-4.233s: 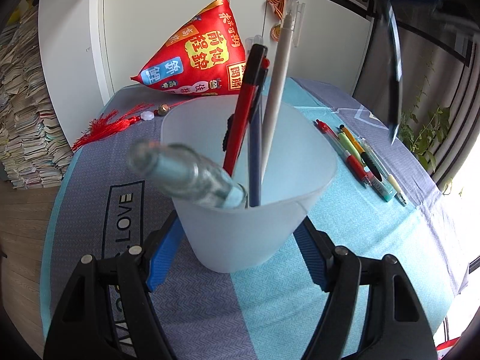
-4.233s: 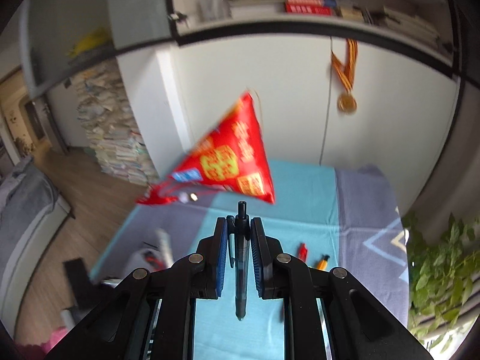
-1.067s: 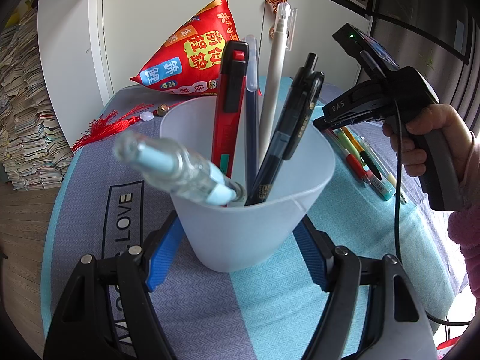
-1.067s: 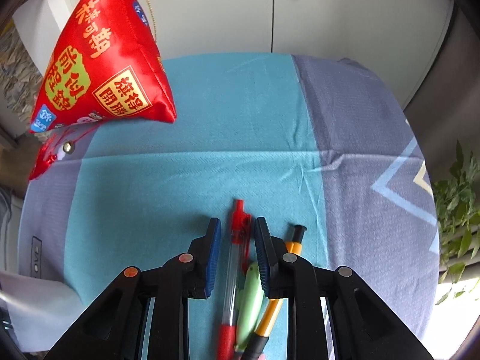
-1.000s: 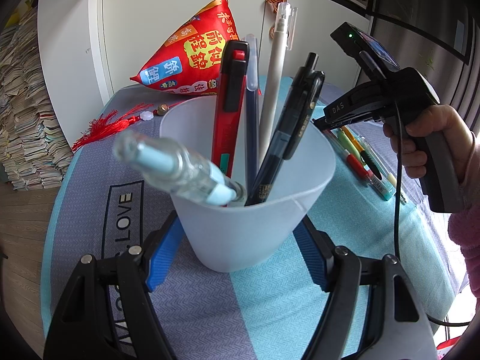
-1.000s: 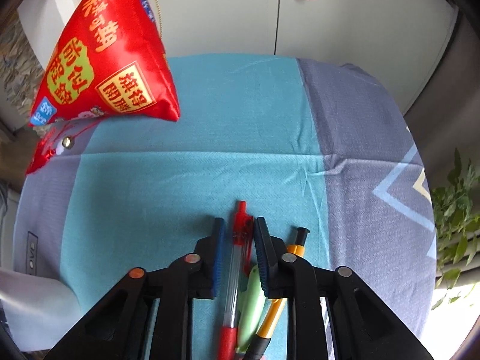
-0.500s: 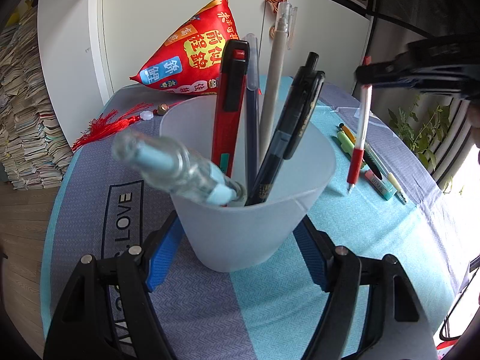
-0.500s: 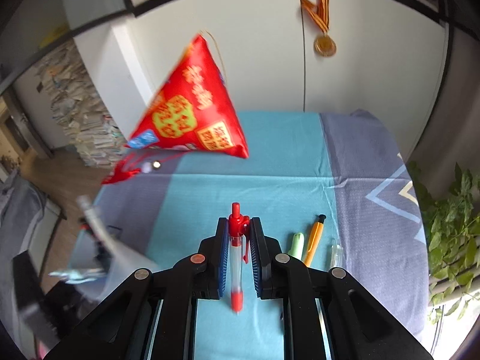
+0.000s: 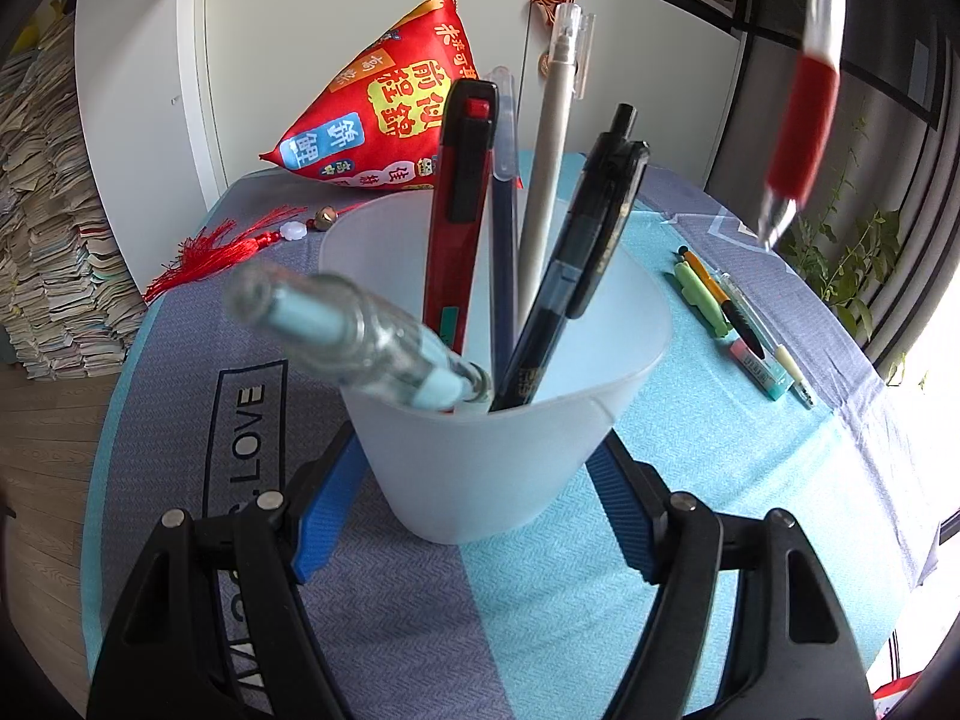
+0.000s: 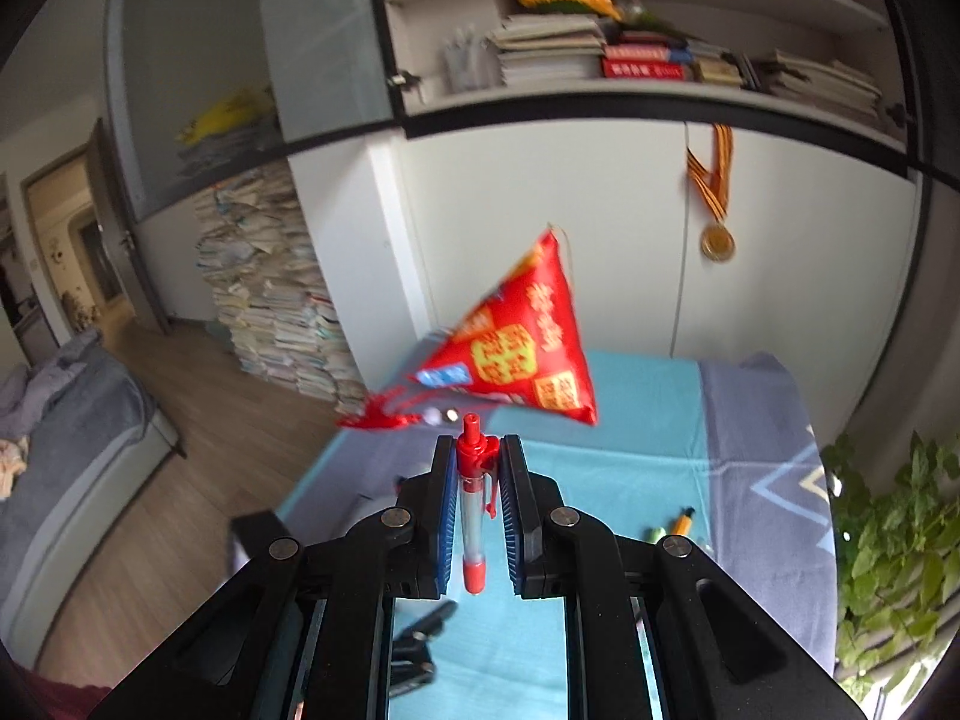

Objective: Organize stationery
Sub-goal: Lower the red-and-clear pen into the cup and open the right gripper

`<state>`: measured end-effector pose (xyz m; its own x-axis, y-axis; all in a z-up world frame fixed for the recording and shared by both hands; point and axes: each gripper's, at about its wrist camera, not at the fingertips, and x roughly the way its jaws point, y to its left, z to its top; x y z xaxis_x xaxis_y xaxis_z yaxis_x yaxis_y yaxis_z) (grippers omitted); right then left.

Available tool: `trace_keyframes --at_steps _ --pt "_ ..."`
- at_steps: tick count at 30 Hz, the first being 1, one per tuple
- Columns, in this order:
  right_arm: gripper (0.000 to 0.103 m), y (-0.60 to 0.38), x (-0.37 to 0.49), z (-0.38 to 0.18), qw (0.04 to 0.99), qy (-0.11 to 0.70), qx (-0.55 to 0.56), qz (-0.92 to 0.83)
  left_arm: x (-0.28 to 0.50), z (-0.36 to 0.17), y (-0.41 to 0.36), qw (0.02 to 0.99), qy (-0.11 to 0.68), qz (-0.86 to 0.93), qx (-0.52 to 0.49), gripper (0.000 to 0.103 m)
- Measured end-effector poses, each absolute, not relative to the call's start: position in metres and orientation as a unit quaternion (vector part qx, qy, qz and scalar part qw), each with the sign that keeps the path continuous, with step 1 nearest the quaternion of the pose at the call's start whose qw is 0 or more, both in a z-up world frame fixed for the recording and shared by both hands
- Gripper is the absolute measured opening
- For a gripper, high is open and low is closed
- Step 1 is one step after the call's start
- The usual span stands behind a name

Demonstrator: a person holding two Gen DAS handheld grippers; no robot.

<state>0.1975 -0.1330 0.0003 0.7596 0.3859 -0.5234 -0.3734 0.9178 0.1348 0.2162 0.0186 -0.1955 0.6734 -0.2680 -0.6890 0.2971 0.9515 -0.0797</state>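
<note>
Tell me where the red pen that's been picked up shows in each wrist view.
Left wrist: red pen hangs at the upper right, above the cloth.
Right wrist: low centre, clamped between the right gripper fingers.
Shared landmark: the red pyramid cushion.

My frosted cup (image 9: 498, 420) stands upright on the worktop, holding a red knife, blue, white and black pens and a clear tube leaning toward nine o'clock. The red-grip clear pen (image 10: 473, 498) hangs tip-down at its two o'clock, above the loose pens (image 9: 729, 315) lying on the cloth at three o'clock.

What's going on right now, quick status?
Left gripper clamps the cup. Right gripper holds red pen aloft. Nothing in the way.
</note>
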Motion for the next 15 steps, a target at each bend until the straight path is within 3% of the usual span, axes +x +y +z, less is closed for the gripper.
trace_keyframes --at_steps 15 --pt "0.015 -0.073 0.216 -0.005 0.927 0.280 -0.011 0.248 0.216 -0.195 0.018 0.914 0.374 -0.155 0.020 0.074"
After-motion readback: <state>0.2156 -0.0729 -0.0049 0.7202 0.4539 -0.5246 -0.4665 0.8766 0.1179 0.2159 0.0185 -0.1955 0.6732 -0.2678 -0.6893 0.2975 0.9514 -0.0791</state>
